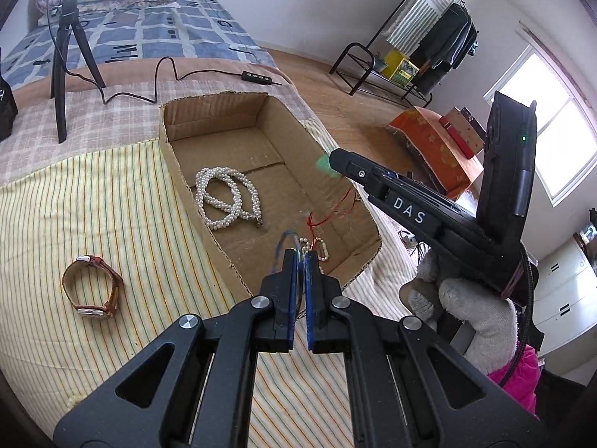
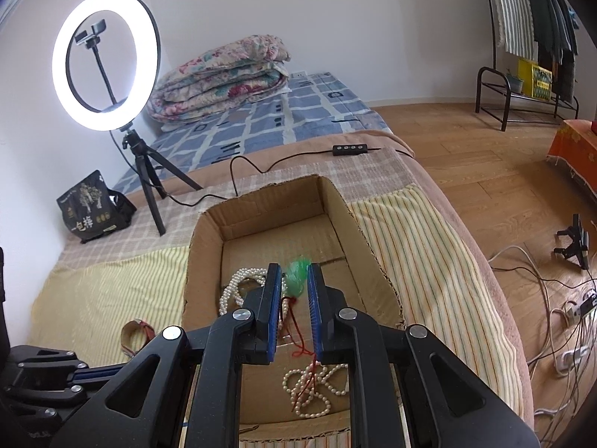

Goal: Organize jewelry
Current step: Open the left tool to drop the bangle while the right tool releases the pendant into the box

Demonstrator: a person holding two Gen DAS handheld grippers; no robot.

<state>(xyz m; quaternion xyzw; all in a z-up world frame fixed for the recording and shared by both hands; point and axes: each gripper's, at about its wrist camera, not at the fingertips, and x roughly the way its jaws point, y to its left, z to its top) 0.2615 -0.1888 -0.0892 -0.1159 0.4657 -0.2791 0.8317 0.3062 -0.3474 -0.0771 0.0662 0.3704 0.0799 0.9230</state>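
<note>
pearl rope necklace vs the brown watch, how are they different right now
The pearl rope necklace lies inside the cardboard box; the brown watch is outside it, on the striped cloth.
The necklace is white beads in loose, flat coils; the watch is a brown strap closed in one loop, standing on its edge.
The necklace spreads wider than the watch.
Neither is held by a gripper.

Brown cardboard box (image 1: 179, 171). White pearl necklace (image 1: 224, 198) inside; second white bead strand (image 2: 313, 388) on red cord (image 2: 296, 321). Green pendant (image 2: 298, 276), translucent. Watch (image 1: 93, 287): tan-brown strap. Cloth (image 1: 93, 205) under box: pale yellow with thin green and orange stripes. Blanket (image 1: 112, 119) beyond: beige-pink check. Sheet (image 2: 298, 112): blue-grey squares. Folded quilt (image 2: 224, 71): pink-teal floral. Gripper pads (image 2: 274, 298): blue.
</note>
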